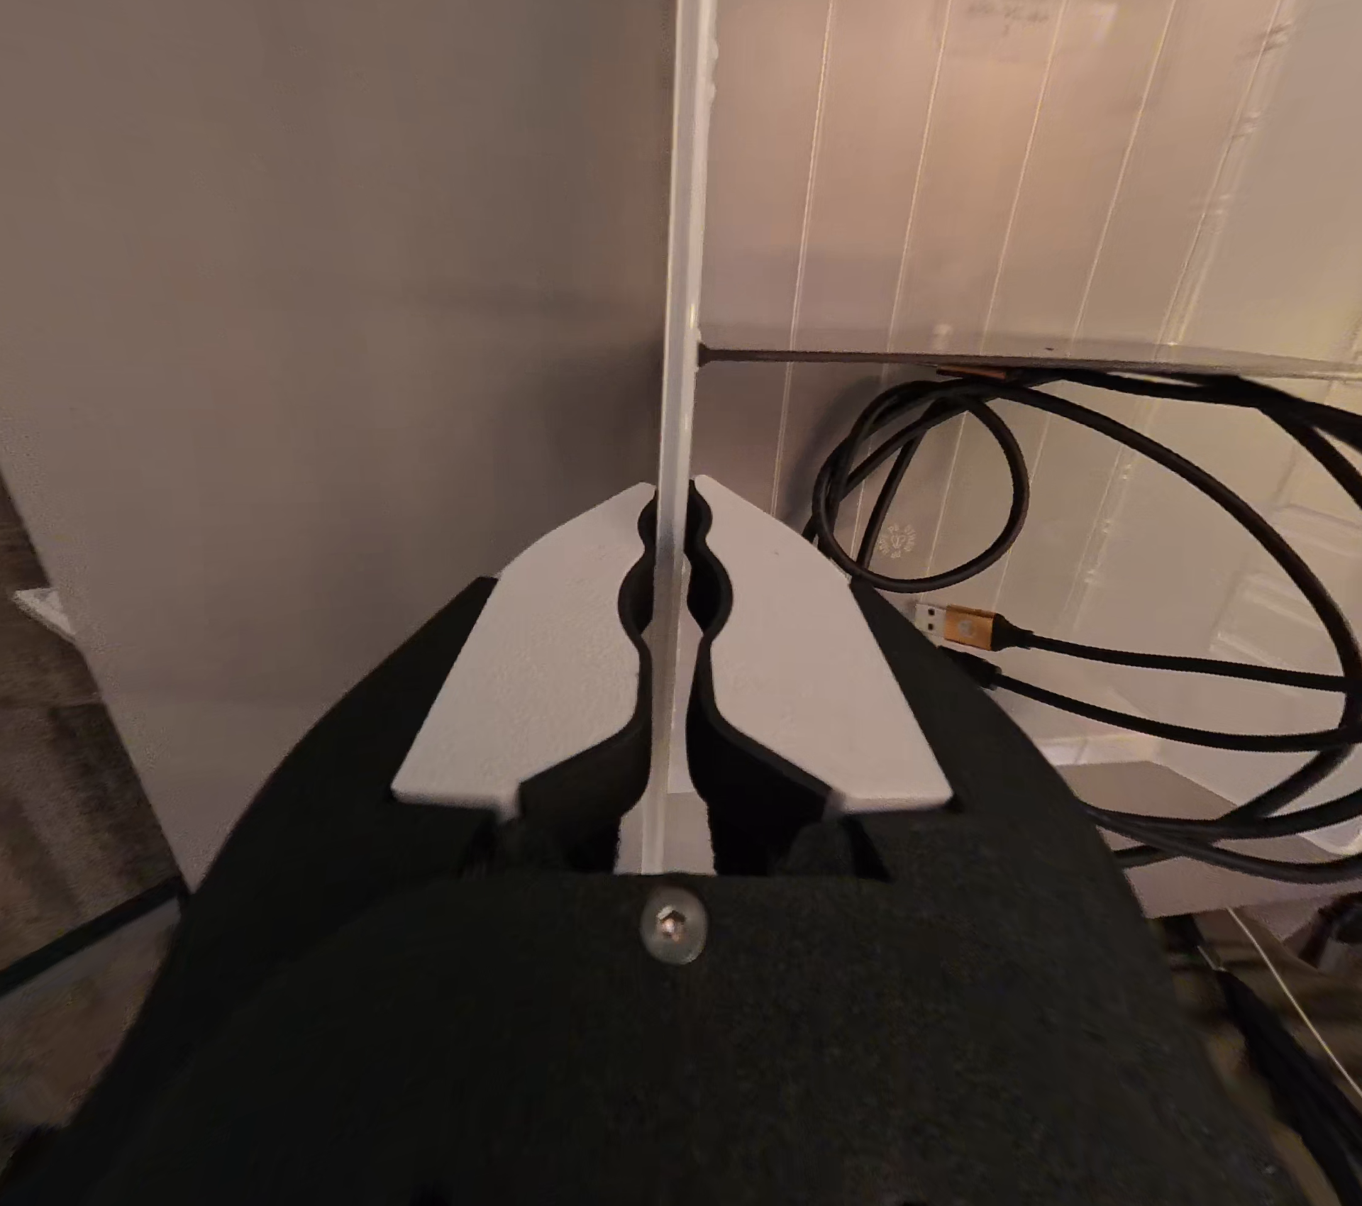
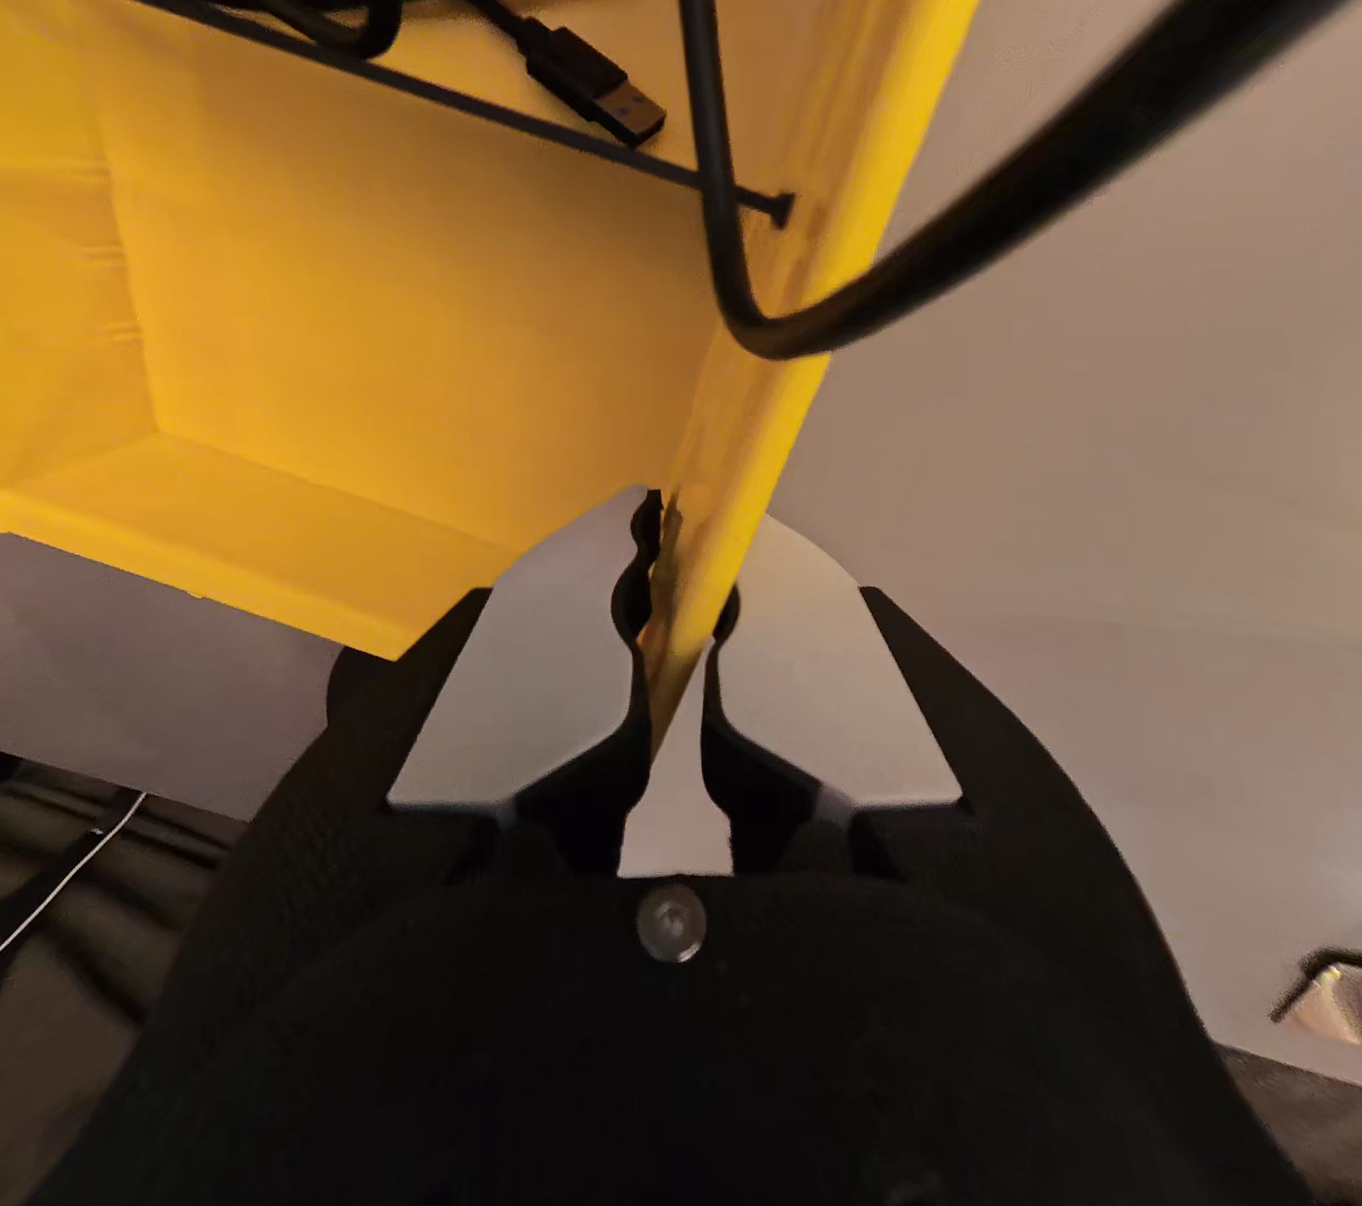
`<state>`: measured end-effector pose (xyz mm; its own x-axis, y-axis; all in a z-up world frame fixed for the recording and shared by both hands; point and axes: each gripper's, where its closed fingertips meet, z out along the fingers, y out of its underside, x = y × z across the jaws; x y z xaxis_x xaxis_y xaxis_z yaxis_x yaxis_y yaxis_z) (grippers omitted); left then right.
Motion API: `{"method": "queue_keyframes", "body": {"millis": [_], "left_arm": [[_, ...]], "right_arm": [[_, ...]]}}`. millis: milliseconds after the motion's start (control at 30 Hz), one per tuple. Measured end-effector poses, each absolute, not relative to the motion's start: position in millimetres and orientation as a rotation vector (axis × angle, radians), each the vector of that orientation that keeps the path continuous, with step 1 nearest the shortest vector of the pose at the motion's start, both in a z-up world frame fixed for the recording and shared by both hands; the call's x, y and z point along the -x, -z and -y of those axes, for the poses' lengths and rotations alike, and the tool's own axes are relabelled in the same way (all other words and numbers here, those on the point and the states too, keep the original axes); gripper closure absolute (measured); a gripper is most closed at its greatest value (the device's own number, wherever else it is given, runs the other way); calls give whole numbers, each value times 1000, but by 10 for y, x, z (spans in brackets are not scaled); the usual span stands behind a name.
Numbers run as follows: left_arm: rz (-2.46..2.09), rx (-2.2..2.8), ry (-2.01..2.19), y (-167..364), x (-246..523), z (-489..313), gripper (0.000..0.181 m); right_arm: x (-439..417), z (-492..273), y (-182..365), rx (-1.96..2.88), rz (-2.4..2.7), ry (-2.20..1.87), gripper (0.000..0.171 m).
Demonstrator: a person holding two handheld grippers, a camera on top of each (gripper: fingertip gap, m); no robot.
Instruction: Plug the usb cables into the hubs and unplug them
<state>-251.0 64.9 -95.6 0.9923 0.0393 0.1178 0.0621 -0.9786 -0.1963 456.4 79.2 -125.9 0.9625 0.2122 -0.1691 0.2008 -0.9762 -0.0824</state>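
My left gripper (image 1: 672, 511) is closed on the thin edge of a clear plastic box (image 1: 682, 212). Inside it, to the right, lie black cables (image 1: 1105, 581), one with a gold plug (image 1: 965, 627). My right gripper (image 2: 682, 518) pinches the side wall of a yellow box (image 2: 847, 212). A black USB plug (image 2: 589, 87) lies in the far part, and one black cable (image 2: 707, 139) hangs over the wall.

The bin (image 1: 1032, 139) is clear; the tray (image 2: 368, 323) is yellow. The cables (image 1: 1105, 581) are black, one plug (image 1: 969, 627) gold-collared. Each claw (image 1: 672, 492) has white fingers (image 1: 560, 655) on black.
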Motion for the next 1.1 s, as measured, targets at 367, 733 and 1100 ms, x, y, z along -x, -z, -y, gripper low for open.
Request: {"method": "queue_keyframes", "body": {"millis": [367, 733, 1100], "left_arm": [[-130, 2978, 131, 1040, 1856, -869, 178], [-230, 2940, 169, 1062, 1511, -1061, 178], [177, 2833, 301, 1047, 2280, -1059, 175]], "right_arm": [[-4234, -846, 1260, 3090, 423, -199, 162], [-3855, -884, 1253, 3094, 590, -174, 157], [-3791, -878, 1246, 3078, 622, -244, 156]]}}
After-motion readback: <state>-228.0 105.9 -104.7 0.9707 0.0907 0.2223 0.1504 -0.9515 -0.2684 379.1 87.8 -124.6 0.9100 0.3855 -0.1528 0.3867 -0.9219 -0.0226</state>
